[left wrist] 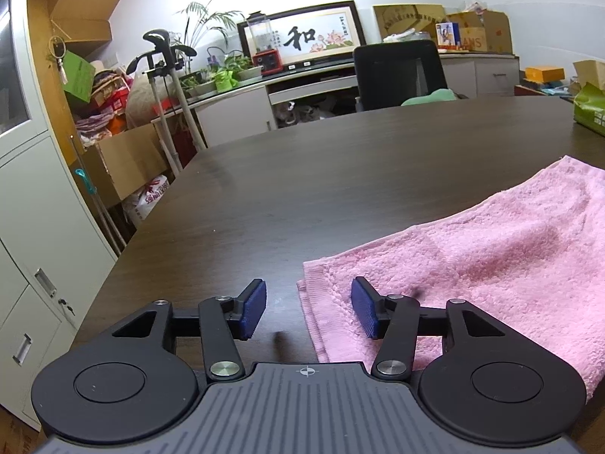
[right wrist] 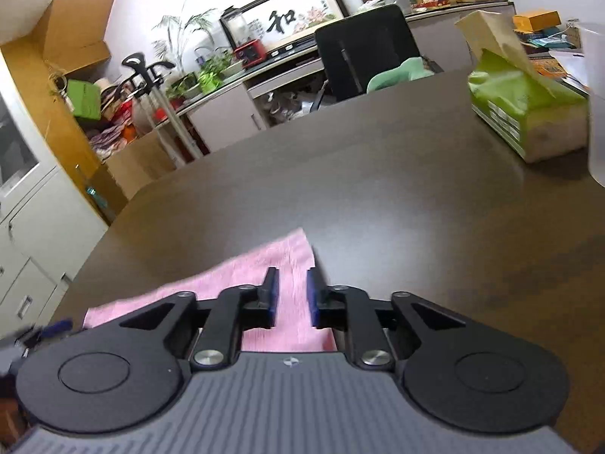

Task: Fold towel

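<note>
Left wrist: gripper (left wrist: 308,312) open, straddling towel (left wrist: 491,265) edge.

Pink towel (left wrist: 491,257) fuzzy terry cloth, table (left wrist: 302,189) dark matt wood-grain, tongs' pads (left wrist: 252,312) ribbed blue rubber

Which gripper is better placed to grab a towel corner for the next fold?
Left, probably. The left gripper is open, straddling the pink terry towel's near corner. The right gripper is narrower, over mid-cloth.

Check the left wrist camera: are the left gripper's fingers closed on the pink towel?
No. The left gripper is open, one finger over the bare table, the other above the towel edge.
</note>
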